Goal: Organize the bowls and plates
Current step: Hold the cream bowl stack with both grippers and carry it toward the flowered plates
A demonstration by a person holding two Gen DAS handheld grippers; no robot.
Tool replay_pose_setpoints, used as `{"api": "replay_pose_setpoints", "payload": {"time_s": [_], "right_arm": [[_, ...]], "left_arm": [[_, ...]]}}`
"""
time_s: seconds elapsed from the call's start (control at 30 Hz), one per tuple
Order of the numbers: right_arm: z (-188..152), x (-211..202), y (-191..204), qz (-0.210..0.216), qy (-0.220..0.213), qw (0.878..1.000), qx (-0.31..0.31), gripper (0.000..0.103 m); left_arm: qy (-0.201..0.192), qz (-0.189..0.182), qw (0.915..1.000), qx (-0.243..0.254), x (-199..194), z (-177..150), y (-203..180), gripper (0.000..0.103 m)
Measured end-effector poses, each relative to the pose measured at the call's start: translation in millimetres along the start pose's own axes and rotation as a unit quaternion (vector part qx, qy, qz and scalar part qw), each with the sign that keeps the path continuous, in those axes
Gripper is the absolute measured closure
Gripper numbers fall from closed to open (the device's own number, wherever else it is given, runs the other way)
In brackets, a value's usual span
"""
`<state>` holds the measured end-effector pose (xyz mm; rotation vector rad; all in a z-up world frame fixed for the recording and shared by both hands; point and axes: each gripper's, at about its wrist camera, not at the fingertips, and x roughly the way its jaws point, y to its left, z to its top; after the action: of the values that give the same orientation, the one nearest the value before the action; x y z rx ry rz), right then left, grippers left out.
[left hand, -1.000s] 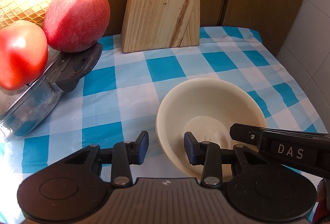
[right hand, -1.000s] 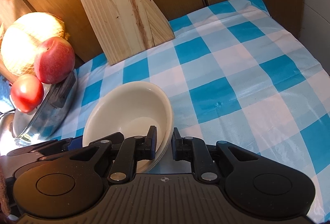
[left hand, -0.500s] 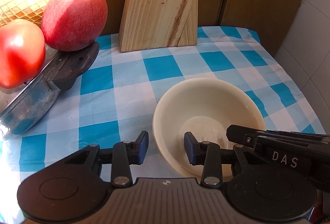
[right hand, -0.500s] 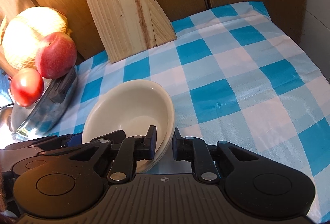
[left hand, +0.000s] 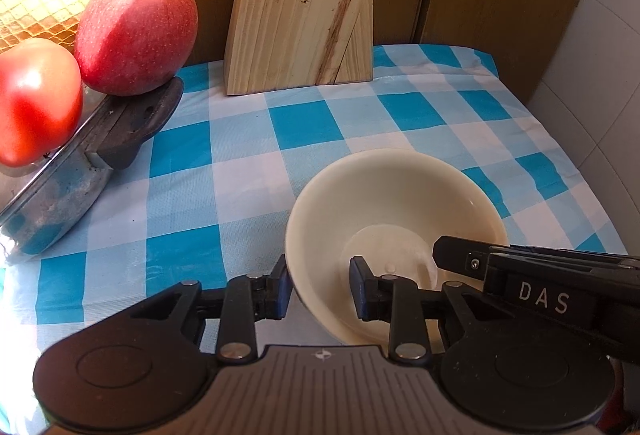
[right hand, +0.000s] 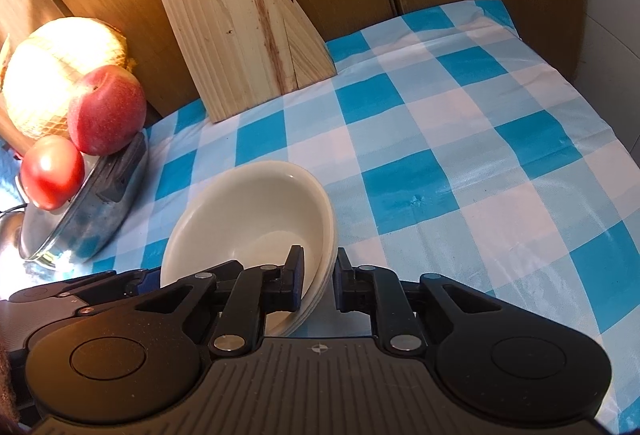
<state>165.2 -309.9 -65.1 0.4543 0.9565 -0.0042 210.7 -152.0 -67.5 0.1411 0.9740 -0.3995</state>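
Right hand-held gripper (right hand: 319, 273) is spread astride the stacked bowls' (right hand: 256, 211) rim, left hand-held gripper (left hand: 318, 289) likewise, seemingly for lifting.

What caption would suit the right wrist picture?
Right tool straddles the rim of stacked cream bowls on a checked cloth.

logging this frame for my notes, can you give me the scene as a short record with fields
surface: blue and white checked tablecloth
task items: stack of cream bowls, several nested rims visible
left gripper: open, fingers straddling the stack's near-left rim
right gripper: open, one finger inside the top bowl, the other outside the rim
contact: cannot tell whether the pads touch the rim
back: wooden knife block against the wood panels
left side: red apple and tomato resting on a tilted metal pan, netted melon behind
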Motion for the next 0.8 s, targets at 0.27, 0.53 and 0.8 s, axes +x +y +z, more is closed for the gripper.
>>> {"api": "replay_pose_setpoints", "payload": {"time_s": [0.27,0.53,0.8], "right_arm": [[0.2,6.9,-7.3,-0.004,0.016,1.0,0.017,0.067],[-1.1,-3.3,7.4,-0.006,0.0,1.0,-0.011,0.083],[3.4,-22.8,8.2,0.006,-0.025,1.0,-0.007,0.084]], "left_arm": [[0.0,0.008,0.9998,-0.017,3.6,0.8,9.3,0.056],[-0.006,-0.006,0.9999,-0.012,-7.4,0.0,1.5,0.081],[-0.031,-0.004,0.9995,-0.006,-29.2,4.3,-2.9,0.08]]}}
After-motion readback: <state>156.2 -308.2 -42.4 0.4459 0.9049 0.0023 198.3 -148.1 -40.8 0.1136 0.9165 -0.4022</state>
